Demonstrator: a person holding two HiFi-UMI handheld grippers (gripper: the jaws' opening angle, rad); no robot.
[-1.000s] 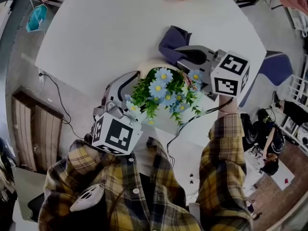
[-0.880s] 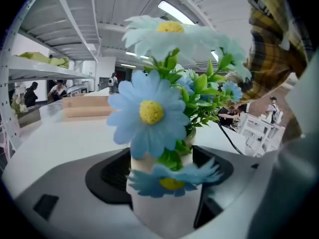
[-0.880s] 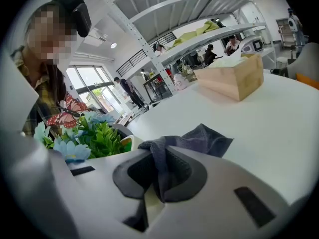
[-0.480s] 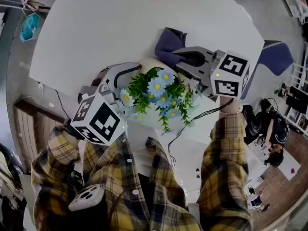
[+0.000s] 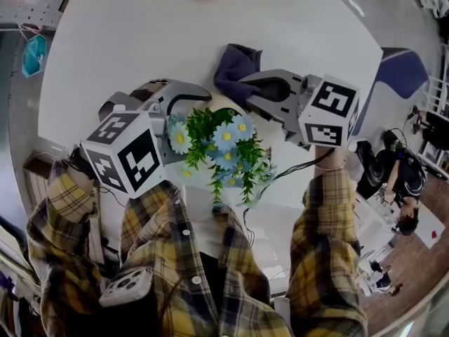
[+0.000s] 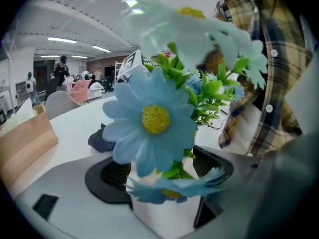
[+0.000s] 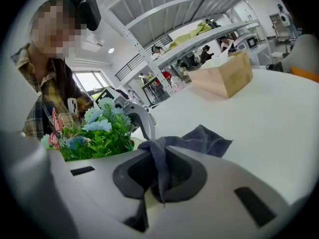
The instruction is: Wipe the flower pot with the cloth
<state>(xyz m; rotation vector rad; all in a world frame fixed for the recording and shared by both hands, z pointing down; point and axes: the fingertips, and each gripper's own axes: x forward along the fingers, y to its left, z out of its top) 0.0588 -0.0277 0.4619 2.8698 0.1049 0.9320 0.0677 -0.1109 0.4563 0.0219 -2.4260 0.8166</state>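
Observation:
A white flower pot (image 6: pixel 164 215) with blue daisies and green leaves (image 5: pixel 223 144) stands on the white table (image 5: pixel 140 34). My left gripper (image 5: pixel 198 98) comes in from the left and is shut on the pot, whose body sits between the black pads (image 6: pixel 107 176). My right gripper (image 5: pixel 247 90) reaches in from the right, shut on a dark blue cloth (image 5: pixel 235 62). The cloth (image 7: pixel 204 138) hangs through the jaws and trails onto the table behind the pot. The flowers hide most of the pot in the head view.
A brown box (image 7: pixel 224 76) stands at the table's far edge. A black cable (image 5: pixel 284 168) runs over the near edge by the person's plaid shirt (image 5: pixel 210 272). A blue chair (image 5: pixel 403 69) stands off the table to the right.
My left gripper has swung up and to the left around the pot, and the pot has shifted slightly left. The right gripper stays at the pot's far side with the cloth.

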